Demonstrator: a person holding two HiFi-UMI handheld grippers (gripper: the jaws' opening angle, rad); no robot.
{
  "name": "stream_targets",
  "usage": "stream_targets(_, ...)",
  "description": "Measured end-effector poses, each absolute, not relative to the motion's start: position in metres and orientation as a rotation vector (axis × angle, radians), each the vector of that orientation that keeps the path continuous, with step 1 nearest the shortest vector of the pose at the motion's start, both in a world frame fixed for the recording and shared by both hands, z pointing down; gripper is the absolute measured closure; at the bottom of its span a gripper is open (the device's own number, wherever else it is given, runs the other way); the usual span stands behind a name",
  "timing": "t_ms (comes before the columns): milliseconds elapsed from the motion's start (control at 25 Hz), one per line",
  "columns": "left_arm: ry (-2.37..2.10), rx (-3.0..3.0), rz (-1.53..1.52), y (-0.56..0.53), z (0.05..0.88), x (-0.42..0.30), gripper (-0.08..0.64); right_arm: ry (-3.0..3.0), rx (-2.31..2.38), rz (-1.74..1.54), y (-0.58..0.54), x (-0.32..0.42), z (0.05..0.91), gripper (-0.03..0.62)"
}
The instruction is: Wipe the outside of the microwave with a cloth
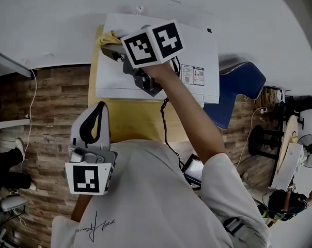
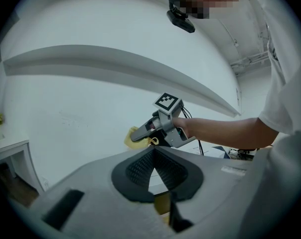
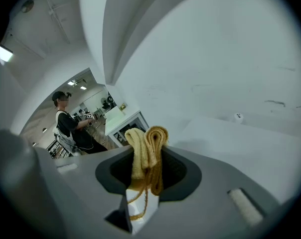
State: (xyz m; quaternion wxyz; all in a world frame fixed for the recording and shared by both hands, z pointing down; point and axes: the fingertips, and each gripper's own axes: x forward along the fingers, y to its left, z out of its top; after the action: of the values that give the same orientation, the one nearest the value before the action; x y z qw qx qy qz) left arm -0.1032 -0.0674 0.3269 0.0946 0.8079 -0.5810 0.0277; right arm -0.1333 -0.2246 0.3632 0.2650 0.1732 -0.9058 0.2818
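A white microwave [image 1: 202, 50] stands on a tan table [image 1: 135, 120] against the wall. My right gripper [image 1: 110, 48] reaches over its top near the back left corner, shut on a folded yellow cloth [image 1: 109, 37]. In the right gripper view the yellow cloth [image 3: 148, 151] is pinched between the jaws, with the microwave's top [image 3: 240, 143] just beyond. My left gripper [image 1: 95, 123] hangs low by the table's front left, jaws closed with nothing in them. The left gripper view shows the right gripper [image 2: 153, 129] with the yellow cloth [image 2: 135, 137].
A blue chair [image 1: 238, 89] stands right of the table. A black cable [image 1: 165, 128] runs down from the microwave across the table. A label sticker [image 1: 192, 75] sits on the microwave's top. White shelving [image 1: 6, 66] lies at the left, and another person [image 3: 68, 123] stands far off.
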Motion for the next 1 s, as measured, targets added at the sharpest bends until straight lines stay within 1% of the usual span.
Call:
stream_targets(600, -1.638, 2.466, 0.148, -0.062, 0.330, -0.075, 0.569, -2.340, 0.842, 0.774, -0.260, 0.059, 0.358, 0.474)
stream_targets(1000, -1.611, 2.483, 0.181, -0.060, 0.336, -0.064, 0.569, -2.056, 1.173, 0.572, -0.283, 0.195, 0.376, 0.474)
